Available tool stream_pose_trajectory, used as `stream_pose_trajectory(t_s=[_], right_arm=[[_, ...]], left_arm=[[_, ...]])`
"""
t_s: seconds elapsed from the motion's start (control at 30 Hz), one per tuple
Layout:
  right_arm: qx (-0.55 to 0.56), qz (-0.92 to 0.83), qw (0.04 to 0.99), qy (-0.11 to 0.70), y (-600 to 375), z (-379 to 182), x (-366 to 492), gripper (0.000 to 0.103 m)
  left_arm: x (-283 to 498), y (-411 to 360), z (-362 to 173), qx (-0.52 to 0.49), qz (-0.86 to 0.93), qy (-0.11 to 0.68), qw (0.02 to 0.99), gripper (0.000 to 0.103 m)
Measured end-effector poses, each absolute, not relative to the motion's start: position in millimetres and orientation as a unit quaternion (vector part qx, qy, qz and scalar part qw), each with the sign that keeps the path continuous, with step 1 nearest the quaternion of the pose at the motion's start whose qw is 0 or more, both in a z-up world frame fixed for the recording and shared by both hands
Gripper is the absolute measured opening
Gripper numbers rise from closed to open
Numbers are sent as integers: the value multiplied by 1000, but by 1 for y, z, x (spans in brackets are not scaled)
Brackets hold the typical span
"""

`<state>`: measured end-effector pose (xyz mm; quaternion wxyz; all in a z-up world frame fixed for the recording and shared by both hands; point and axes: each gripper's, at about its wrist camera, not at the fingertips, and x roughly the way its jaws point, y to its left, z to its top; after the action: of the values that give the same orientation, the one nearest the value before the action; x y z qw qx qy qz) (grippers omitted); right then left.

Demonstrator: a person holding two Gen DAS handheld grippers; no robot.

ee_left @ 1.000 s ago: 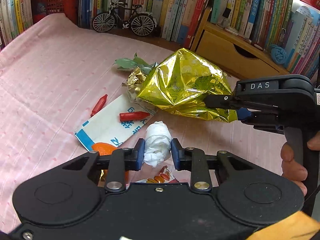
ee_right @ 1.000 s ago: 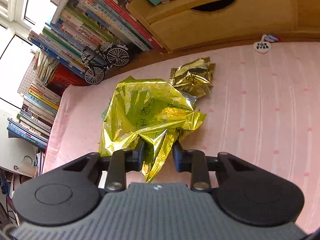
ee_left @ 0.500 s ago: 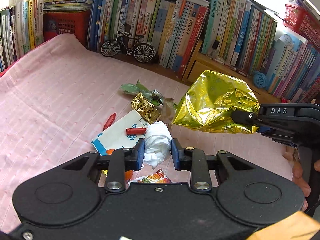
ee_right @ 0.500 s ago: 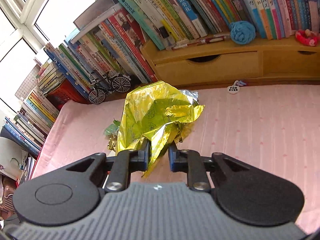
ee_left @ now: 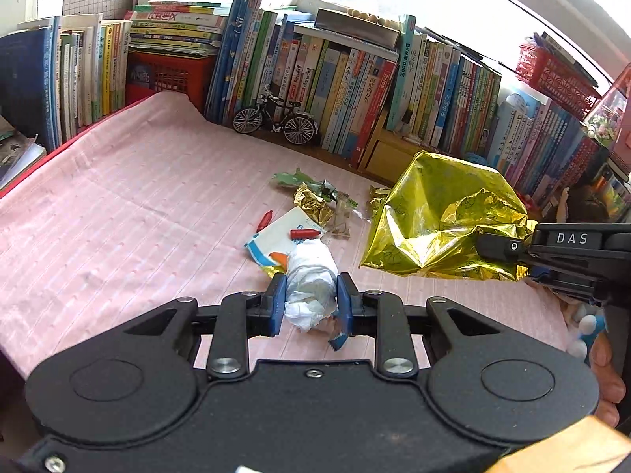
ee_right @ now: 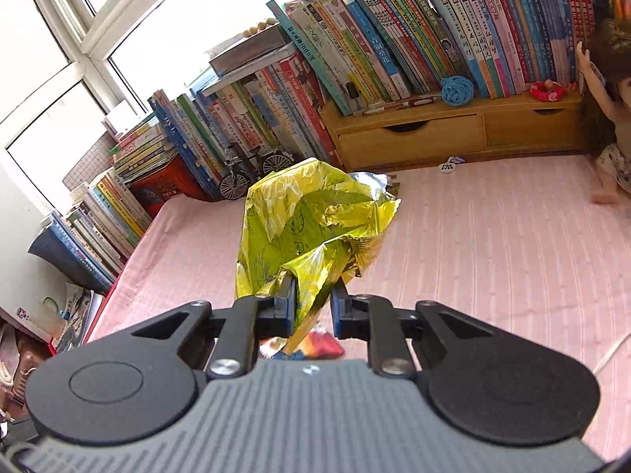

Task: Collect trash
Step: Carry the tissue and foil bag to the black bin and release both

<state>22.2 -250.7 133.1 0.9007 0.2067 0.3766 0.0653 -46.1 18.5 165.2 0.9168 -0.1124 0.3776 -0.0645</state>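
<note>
A crumpled white tissue wad is clamped between the blue pads of the left tongs, held up off the pink striped surface. Over on the right side of the left view, the right tongs are seen squeezed on a corner of a big gold foil bag, and the bag is lifted clear of the cloth too. From the right wrist view the foil is seen pinched between the two pads, with the rest of the bag puffed out ahead of them and a strip hanging down below.

More trash is left lying on the cloth near the middle: a white and blue flat wrapper with a red piece on top of it, another red piece just beside its left edge, a small crumpled gold wrapper, and a green scrap further back. Something orange is peeking out just behind the tissue, can't tell what it is.

A little model bicycle is parked at the back edge in front of a long row of books. A wooden drawer unit is seen under the books in the right view, with a blue ball of yarn on top, and a doll off at the far right edge
</note>
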Motion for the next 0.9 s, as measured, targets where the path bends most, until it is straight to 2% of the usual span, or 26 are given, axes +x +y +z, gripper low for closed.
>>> stream_pose_trajectory(t_s=[0.2, 0.5, 0.9], right_arm=[[206, 63, 897, 386, -206, 144, -57, 21], [177, 88, 880, 432, -135, 128, -143, 21], [75, 163, 837, 518, -50, 48, -178, 21]], left_arm=[[-124, 72, 172, -102, -75, 370, 920, 25], [-214, 148, 149, -104, -57, 402, 908, 25], [-250, 211, 54, -123, 7, 483, 867, 26]])
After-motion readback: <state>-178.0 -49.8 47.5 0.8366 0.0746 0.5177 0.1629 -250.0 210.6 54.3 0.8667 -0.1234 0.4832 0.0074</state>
